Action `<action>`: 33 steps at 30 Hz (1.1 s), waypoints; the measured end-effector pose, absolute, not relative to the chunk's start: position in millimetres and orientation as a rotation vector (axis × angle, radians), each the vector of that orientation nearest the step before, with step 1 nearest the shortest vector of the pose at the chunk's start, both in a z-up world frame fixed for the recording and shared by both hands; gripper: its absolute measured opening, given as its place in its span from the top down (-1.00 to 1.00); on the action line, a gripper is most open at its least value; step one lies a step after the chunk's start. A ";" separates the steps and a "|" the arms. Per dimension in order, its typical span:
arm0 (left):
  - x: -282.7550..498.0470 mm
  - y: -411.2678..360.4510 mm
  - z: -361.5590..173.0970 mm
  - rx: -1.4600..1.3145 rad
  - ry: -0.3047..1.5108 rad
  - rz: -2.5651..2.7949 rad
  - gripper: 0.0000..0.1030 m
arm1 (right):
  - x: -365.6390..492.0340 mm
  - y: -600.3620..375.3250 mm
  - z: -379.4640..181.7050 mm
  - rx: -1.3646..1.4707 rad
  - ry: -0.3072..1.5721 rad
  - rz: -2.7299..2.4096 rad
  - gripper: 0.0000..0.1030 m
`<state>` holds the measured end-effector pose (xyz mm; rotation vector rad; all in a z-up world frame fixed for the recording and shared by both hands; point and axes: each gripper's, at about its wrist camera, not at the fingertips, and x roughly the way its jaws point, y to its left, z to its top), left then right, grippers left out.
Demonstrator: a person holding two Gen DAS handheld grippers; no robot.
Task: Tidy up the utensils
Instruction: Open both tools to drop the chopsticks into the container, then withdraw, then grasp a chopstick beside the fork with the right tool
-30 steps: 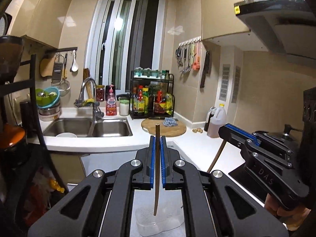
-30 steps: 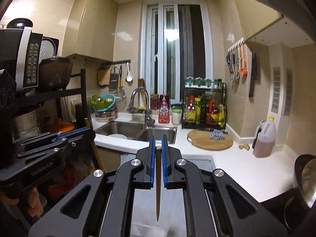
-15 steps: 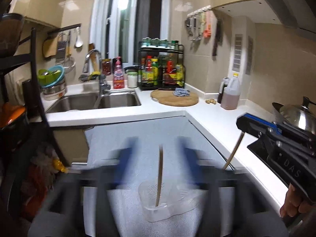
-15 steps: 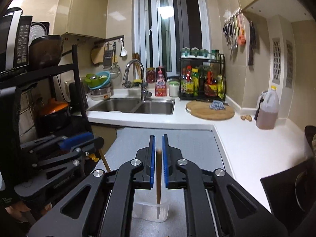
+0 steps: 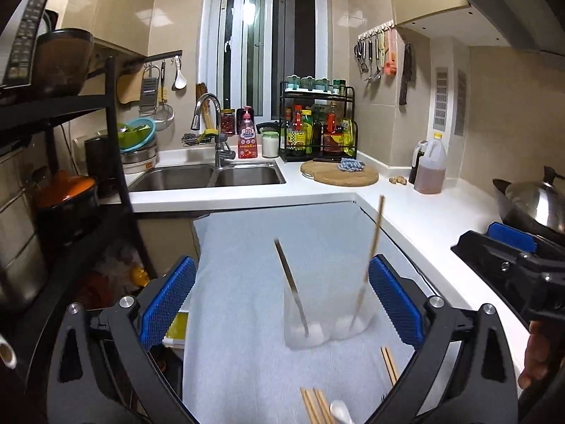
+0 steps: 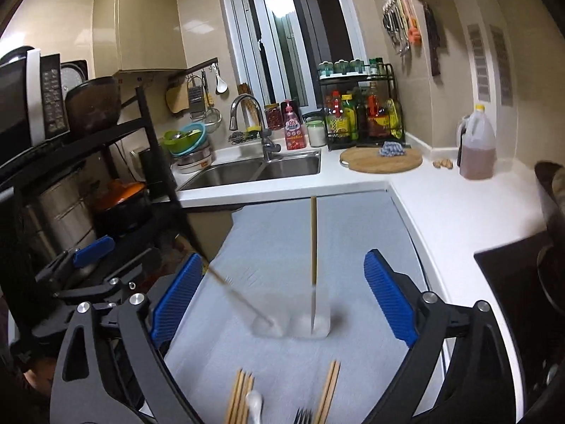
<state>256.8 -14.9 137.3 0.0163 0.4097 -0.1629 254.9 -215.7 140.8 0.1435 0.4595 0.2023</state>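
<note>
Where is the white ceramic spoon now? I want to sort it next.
In both wrist views the white ceramic spoon lies on the grey mat at the bottom edge, beside the loose wooden chopsticks, nearer than the clear plastic holder.

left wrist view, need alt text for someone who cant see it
The left gripper, its jaws opening, frames a clear plastic holder on a grey mat, with two chopsticks leaning loose inside it. More chopsticks lie nearer; a sink is behind.

light: dim, warm indoor | glare: window (image 5: 268, 35) reflection | blur: chopsticks (image 6: 313, 243) | edges: fisheye-bent, dark
</note>
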 end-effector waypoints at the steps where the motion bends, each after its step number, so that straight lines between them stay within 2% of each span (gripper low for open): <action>1: 247.5 -14.2 134.8 0.019 0.410 -0.159 -0.85 | 243.9 -215.3 137.6 0.146 0.459 0.193 -0.84; 13: 132.9 -1.4 73.1 -0.041 0.487 -0.137 -0.85 | 106.0 -198.1 56.8 0.021 0.499 0.091 -0.85; 23: 86.8 0.4 19.2 -0.049 0.535 -0.129 -0.85 | 59.0 -194.5 -3.0 0.011 0.582 0.043 -0.85; 33: 68.9 0.2 -17.1 -0.070 0.578 -0.118 -0.85 | 44.2 -198.9 -38.5 0.006 0.641 -0.001 -0.85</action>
